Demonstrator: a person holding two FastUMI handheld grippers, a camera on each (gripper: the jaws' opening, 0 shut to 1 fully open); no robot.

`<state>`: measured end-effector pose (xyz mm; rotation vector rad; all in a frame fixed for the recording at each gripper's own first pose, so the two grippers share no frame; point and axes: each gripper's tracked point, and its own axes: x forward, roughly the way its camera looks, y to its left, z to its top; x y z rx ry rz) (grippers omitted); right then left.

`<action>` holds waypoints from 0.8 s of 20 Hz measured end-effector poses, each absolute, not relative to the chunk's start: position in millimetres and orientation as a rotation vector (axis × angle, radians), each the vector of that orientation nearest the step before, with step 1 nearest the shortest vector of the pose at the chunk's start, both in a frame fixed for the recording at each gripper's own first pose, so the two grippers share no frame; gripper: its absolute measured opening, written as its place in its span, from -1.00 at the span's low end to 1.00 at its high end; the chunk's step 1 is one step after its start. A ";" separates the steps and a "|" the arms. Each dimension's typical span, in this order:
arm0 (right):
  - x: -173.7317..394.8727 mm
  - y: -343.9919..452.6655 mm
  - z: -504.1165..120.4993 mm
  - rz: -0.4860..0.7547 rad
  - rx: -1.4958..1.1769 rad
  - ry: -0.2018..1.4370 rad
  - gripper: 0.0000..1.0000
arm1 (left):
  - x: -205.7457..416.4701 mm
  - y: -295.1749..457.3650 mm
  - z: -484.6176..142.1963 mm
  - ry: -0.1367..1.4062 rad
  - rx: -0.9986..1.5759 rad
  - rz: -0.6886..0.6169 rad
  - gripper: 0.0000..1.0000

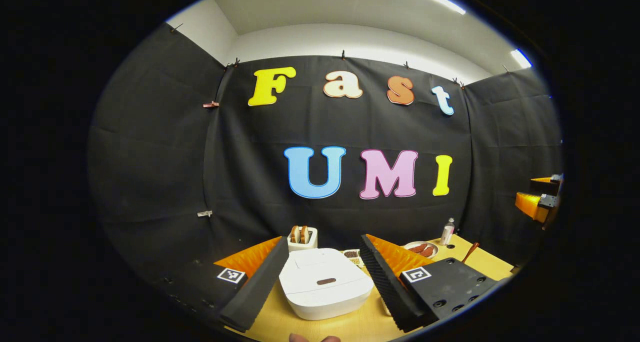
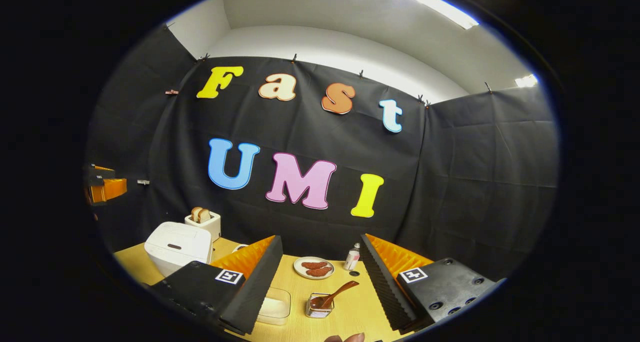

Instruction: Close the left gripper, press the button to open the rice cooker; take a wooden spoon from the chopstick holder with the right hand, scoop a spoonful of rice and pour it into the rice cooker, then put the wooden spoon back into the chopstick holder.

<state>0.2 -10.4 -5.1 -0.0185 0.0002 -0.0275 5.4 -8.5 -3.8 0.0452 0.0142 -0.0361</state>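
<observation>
While the left gripper (image 1: pixel 324 282) hangs released, the rice cooker (image 1: pixel 325 289) lies dead ahead between its fingers, button (image 1: pixel 326 281) facing up. Right gripper (image 2: pixel 320 287), also spread wide, faces the wooden spoon (image 2: pixel 335 294), handle slanting up-right.

Toaster (image 2: pixel 204 221) behind rice cooker (image 2: pixel 177 247) — wooden spoon (image 2: pixel 336 293) in chopstick holder (image 2: pixel 318 306), plate (image 2: pixel 313 268) behind.

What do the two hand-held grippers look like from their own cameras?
Left hand-held gripper and right hand-held gripper look alike: two long wedge-shaped fingers with ribbed faces, each on a black block with bolt holes and a square black-and-white marker tag.
</observation>
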 end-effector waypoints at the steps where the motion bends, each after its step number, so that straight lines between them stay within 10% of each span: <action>1: 1.1 -10.6 -5.4 -0.031 -0.023 0.001 0.94 | 8.0 -10.0 -3.7 0.015 0.054 -0.043 0.96; 11: 6.6 -15.8 -15.4 -0.054 -0.063 0.023 0.94 | 25.4 -49.7 -24.7 0.063 -0.007 -0.345 -0.83; 16: 5.0 -19.7 -21.5 -0.064 -0.075 0.032 0.94 | 47.8 -55.2 -90.5 0.252 -0.023 -0.552 -0.87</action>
